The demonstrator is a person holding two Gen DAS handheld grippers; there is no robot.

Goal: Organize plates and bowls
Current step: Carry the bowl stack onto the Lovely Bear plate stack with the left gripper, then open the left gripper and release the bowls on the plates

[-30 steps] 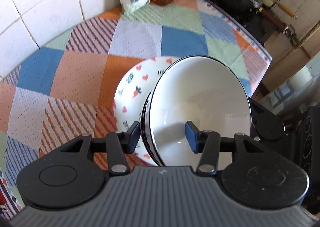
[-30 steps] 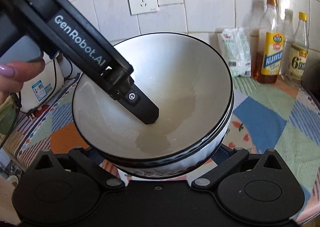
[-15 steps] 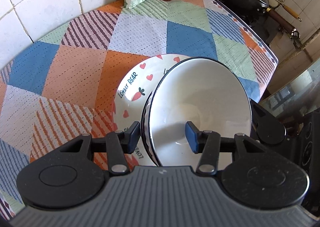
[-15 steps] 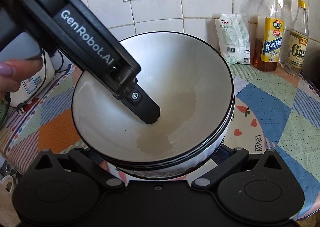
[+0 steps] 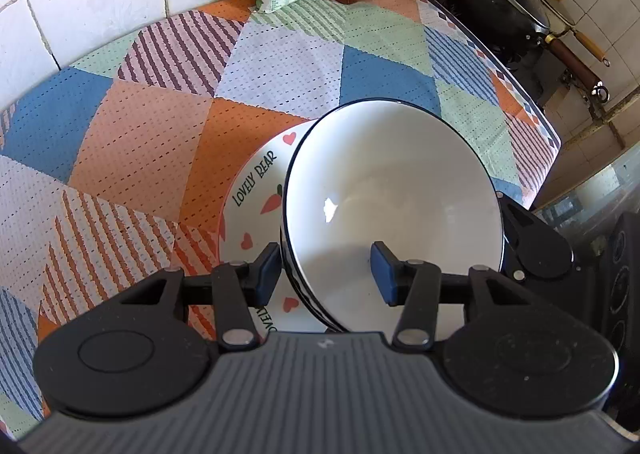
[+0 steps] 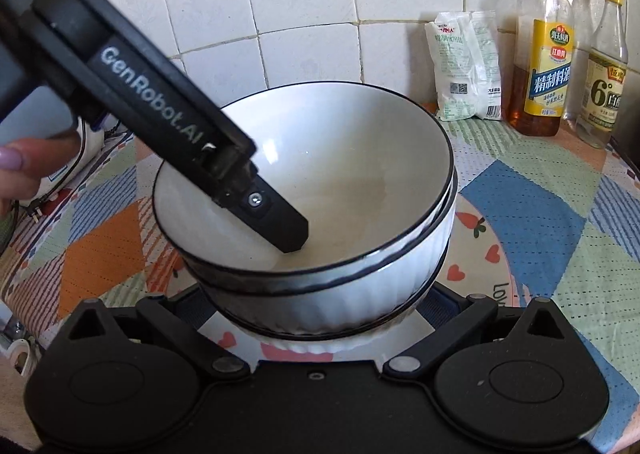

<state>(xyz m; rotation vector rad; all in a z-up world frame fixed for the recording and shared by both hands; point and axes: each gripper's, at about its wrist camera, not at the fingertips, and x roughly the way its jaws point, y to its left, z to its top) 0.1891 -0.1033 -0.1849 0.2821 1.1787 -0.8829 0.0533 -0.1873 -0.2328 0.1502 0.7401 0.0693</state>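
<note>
Glossy ribbed white bowls point(image 6: 320, 294), nested, pinched at the rim by left claw point(image 5: 326, 274), seemingly cradled by right claw point(image 6: 320, 306).

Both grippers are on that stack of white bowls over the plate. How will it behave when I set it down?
The bowl stack looks like glazed ceramic: probably rigid, heavy and slippery. It seems tilted over the heart-print plate, so it may rock or clink; the left gripper only straddles one wall.

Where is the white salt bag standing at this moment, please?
The white bag stands upright at the back of the patchwork tablecloth, against the tiled wall. In the right wrist view it is upper right, just left of the oil bottle.
</note>
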